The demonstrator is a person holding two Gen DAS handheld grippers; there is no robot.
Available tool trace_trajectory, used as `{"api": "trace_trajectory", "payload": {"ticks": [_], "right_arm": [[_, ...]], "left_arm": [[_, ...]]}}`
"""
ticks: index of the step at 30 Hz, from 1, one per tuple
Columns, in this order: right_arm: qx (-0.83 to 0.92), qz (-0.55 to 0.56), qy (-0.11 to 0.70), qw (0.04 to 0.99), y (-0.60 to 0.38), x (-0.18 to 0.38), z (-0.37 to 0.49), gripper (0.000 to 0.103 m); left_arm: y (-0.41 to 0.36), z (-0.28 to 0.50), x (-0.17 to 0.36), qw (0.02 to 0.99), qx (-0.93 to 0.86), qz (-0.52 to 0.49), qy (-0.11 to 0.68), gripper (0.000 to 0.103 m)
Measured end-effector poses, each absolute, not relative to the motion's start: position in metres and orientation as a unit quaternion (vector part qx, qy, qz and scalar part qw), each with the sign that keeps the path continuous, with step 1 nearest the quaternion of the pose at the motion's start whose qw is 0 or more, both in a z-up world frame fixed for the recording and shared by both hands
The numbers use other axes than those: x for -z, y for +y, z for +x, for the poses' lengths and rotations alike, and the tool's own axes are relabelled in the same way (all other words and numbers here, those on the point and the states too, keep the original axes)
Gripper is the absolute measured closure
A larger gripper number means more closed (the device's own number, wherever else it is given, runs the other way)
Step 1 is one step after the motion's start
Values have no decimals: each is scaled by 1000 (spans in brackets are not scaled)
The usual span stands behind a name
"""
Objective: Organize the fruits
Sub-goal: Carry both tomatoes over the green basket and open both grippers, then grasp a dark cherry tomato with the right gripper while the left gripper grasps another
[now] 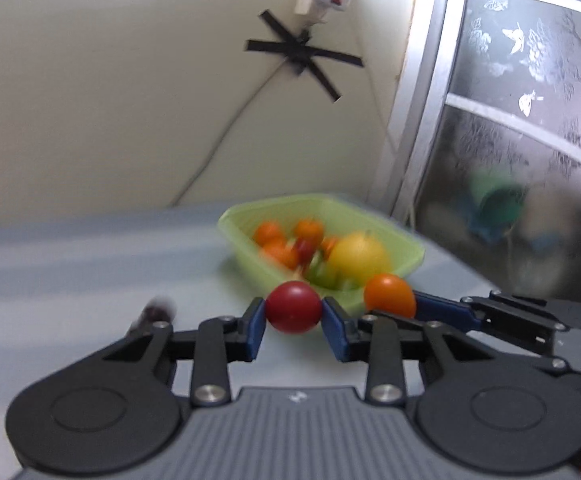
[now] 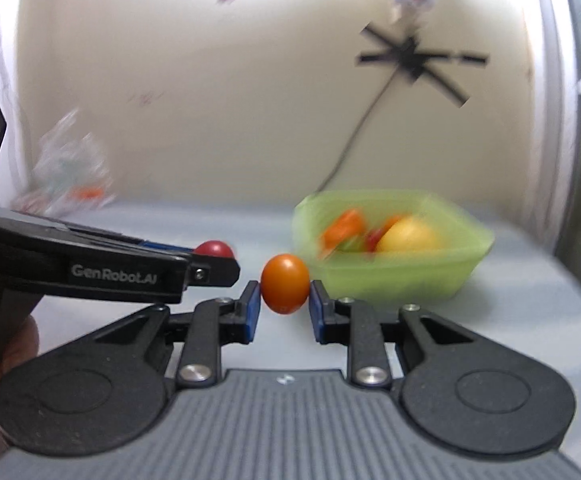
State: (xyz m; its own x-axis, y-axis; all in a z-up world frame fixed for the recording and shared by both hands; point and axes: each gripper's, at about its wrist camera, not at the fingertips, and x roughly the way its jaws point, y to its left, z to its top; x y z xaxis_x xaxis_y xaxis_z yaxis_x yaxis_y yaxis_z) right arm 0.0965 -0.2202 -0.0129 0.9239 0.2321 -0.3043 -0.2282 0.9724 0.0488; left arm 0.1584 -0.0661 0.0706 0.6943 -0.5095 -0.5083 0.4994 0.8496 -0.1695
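Gripping a red tomato (image 1: 293,307), left claw (image 1: 293,312); right claw (image 2: 284,304) grasps orange tomato (image 2: 285,284).

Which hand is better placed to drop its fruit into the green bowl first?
Probably the right gripper: its orange tomato sits close beside the green bowl. The left gripper, holding the red tomato, looks farther back.

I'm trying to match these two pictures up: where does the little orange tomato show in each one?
Left wrist view: orange tomato right of centre, in the other claw reaching in from the right.
Right wrist view: orange tomato at centre, pinched in that camera's own claw.
Shared landmark: green bowl of fruit behind it.
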Motion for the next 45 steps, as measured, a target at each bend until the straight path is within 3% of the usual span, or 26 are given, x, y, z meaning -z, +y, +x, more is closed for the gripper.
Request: {"api": "trace_trajectory", "payload": {"ticks": [10, 13, 14, 16, 17, 21, 24, 28, 31, 33, 34, 36, 42, 45], "right_arm": [[-54, -35, 152, 986, -241, 5, 200, 73], [-47, -35, 157, 986, -247, 10, 217, 73], [-47, -30, 157, 986, -250, 11, 219, 69], [-47, -5, 147, 988, -259, 13, 217, 50], [-50, 8, 141, 989, -263, 13, 216, 48], [-51, 19, 108, 993, -270, 7, 203, 49], [-67, 49, 75, 994, -280, -1, 187, 51], [-131, 103, 49, 985, -286, -14, 169, 53], [-194, 110, 56, 973, -275, -15, 157, 56], [-222, 90, 73, 968, -258, -13, 155, 69], [-231, 76, 82, 966, -250, -11, 154, 69], [-244, 54, 97, 964, -234, -8, 154, 83], [-248, 12, 153, 957, -200, -3, 165, 84], [-246, -11, 175, 953, -187, -4, 175, 83]], "left_arm": [[-110, 258, -60, 905, 268, -42, 329, 72], [-117, 271, -56, 905, 257, -43, 337, 66], [-117, 274, -55, 905, 253, -47, 339, 62], [-118, 275, -53, 907, 246, -51, 338, 51], [-115, 273, -54, 909, 243, -55, 335, 50], [-91, 255, -76, 925, 221, -83, 298, 53], [-40, 221, -100, 942, 190, -126, 245, 53], [18, 176, -100, 954, 122, -152, 229, 53], [30, 152, -78, 958, 76, -110, 253, 54], [24, 150, -62, 955, 65, -69, 280, 54], [18, 153, -54, 953, 63, -52, 293, 55], [9, 158, -44, 949, 79, -27, 304, 55], [-15, 175, -27, 941, 128, 55, 308, 55], [-18, 188, -21, 932, 145, 55, 328, 64]]}}
